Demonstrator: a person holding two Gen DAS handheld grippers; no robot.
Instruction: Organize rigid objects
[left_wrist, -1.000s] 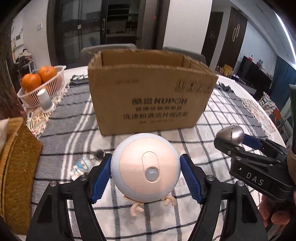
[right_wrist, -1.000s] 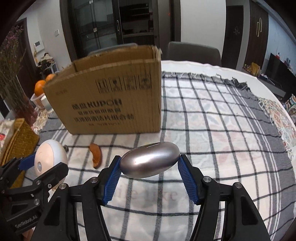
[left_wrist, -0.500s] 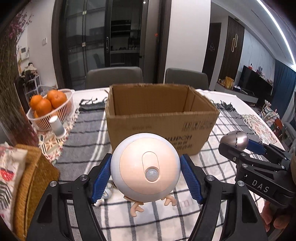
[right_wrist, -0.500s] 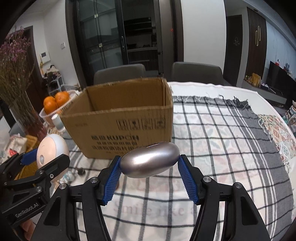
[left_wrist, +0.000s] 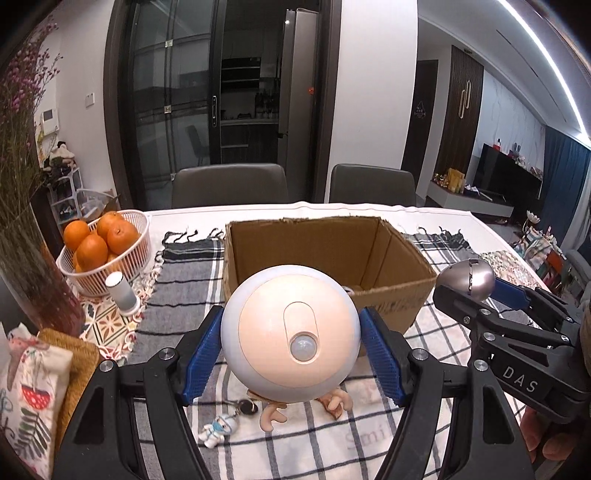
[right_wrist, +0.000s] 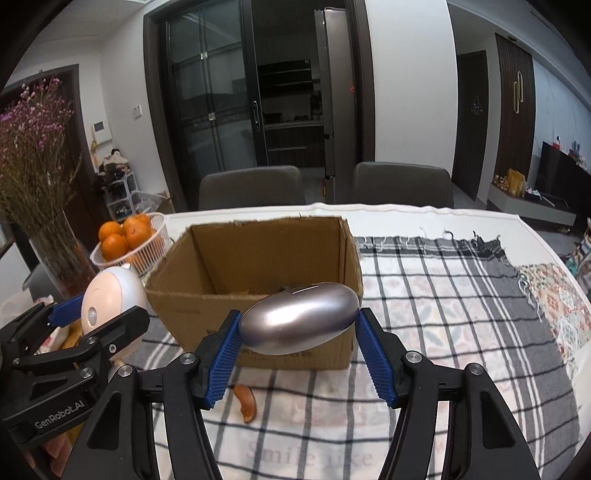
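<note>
Transport step: left gripper (left_wrist: 291, 347) clamps round white-and-peach sensor night light (left_wrist: 291, 332); right gripper (right_wrist: 299, 350) clamps silver egg-shaped metal object (right_wrist: 300, 317). Both held above near wall of open brown cardboard box (right_wrist: 258, 254). Next, likely: advance over opening, lower, release.

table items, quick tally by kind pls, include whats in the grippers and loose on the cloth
Round night light, held by left gripper: 1
Silver egg-shaped object, held by right gripper: 1
Cardboard box: 1
Figurine keychain: 1
Orange peel piece: 1
White basket of oranges: 1
White cylinder: 1
Total: 7
</note>
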